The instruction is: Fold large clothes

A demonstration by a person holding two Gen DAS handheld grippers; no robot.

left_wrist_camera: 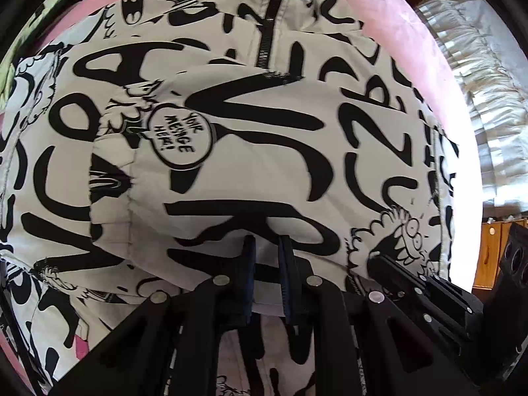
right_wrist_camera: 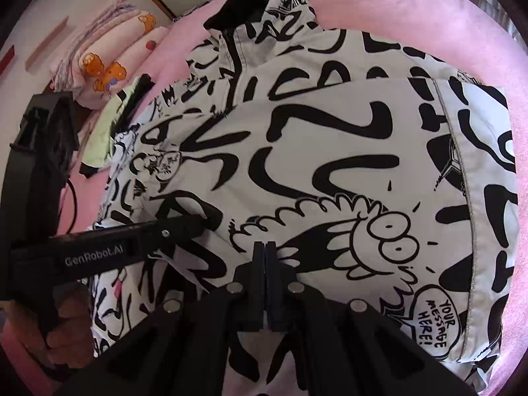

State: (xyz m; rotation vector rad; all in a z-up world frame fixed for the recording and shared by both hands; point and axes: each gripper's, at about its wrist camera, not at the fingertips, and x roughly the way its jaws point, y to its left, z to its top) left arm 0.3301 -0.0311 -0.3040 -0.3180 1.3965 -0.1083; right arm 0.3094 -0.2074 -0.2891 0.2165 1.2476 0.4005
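Observation:
A white jacket with black graffiti print (left_wrist_camera: pixel 250 125) lies folded on a pink blanket (left_wrist_camera: pixel 389 16); its black zipper runs up the middle at the far side. It also fills the right wrist view (right_wrist_camera: pixel 330 151). My left gripper (left_wrist_camera: pixel 268 247) has its fingers a small gap apart around the near folded edge of the jacket. My right gripper (right_wrist_camera: pixel 265 250) is shut, its tips pinching the jacket's near edge by the cartoon face. The left gripper also shows in the right wrist view (right_wrist_camera: pixel 171 227), lying on the jacket to the left.
A folded pink quilt with orange bear prints (right_wrist_camera: pixel 105 52) lies at the far left. A pale green garment (right_wrist_camera: pixel 109 132) sits beside the jacket. White ruffled bedding (left_wrist_camera: pixel 478 92) and wooden furniture (left_wrist_camera: pixel 491 250) stand at the right.

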